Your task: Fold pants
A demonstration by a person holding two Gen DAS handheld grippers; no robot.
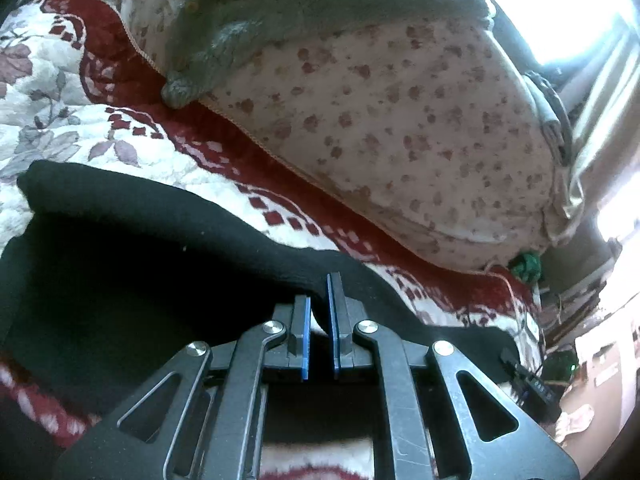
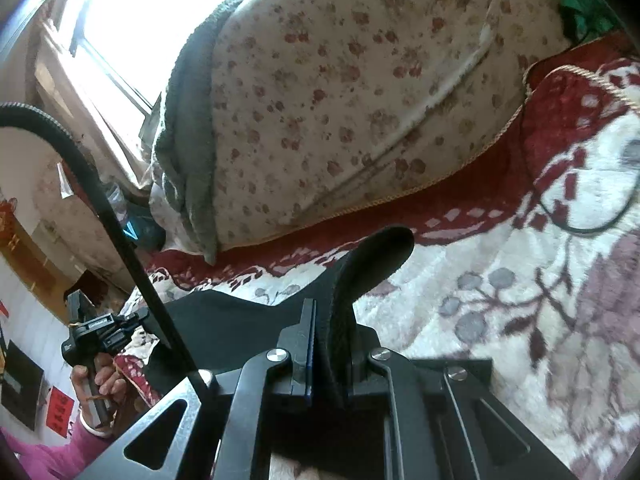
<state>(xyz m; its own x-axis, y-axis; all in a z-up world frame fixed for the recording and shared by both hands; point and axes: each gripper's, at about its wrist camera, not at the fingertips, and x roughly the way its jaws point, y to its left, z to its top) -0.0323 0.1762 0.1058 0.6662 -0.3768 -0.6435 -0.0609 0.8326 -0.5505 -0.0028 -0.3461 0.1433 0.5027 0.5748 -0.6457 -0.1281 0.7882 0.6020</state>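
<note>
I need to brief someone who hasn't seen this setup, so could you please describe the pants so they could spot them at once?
Start from the big flower-print quilt bundle lying on the red-and-white floral blanket. In front of it, on that blanket, lie the pants, with an edge pinched in both the left gripper and the right gripper. They are the only plain black cloth there; everything around is patterned or grey.

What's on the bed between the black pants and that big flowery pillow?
Only the red-and-white blanket lies between the pants and the pillow; nothing else sits there. The left wrist view shows it best.

Black pants (image 1: 120, 272) — lower part cropped
</note>
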